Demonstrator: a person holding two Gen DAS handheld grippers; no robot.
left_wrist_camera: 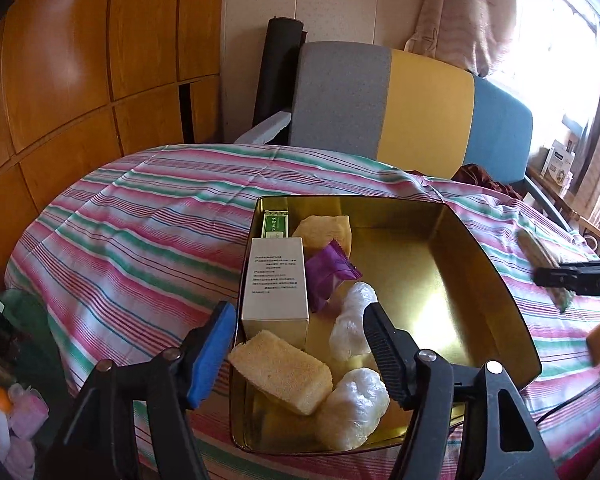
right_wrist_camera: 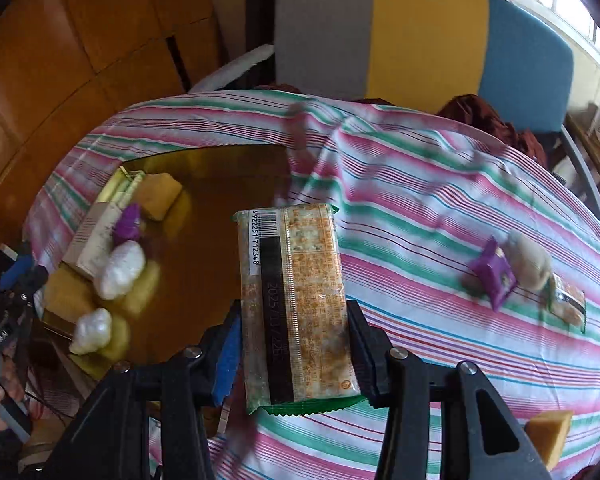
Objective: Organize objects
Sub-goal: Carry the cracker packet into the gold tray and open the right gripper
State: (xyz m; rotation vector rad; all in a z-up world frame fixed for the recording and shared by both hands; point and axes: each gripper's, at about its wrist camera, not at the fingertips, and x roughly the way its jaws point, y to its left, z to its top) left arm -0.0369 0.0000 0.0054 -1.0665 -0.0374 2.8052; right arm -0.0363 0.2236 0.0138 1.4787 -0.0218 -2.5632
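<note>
Left gripper [left_wrist_camera: 300, 344]: jaws spread apart, gripping nothing, poised over the near left corner of the gold tin [left_wrist_camera: 496, 280]. The tin stands on the striped tablecloth [left_wrist_camera: 140, 232] toward the table's near edge.

Contents of the tin, left to right along its left wall:
- a green slim box [left_wrist_camera: 275, 224] in the far left corner;
- a white carton [left_wrist_camera: 275, 284] upright against the left wall, just in front of the green box;
- a yellow sponge cake [left_wrist_camera: 282, 370] in the near left corner, below the spread jaws;
- a second yellow cake [left_wrist_camera: 327, 232] toward the far side, beside the green box;
- a purple sachet [left_wrist_camera: 330, 270] leaning against the carton;
- two white wrapped bundles [left_wrist_camera: 352, 320], one behind the other, near the tin's middle front.
The right half of the tin floor is bare.

Right gripper [right_wrist_camera: 294, 352]: clenched on a cracker packet [right_wrist_camera: 296, 300], pads pressing its two long sides. The packet is held lengthwise, barcode end away from the camera, at the tin's right edge.

On the cloth toward the right edge of the table: a purple packet [right_wrist_camera: 494, 276], touching a beige wrapped item [right_wrist_camera: 530, 260]; just beyond, another cracker packet [right_wrist_camera: 568, 300]. A yellow cake piece [right_wrist_camera: 548, 436] lies at the near right edge.

Behind the table stands a chair [left_wrist_camera: 380, 96] with grey, yellow and blue panels.
</note>
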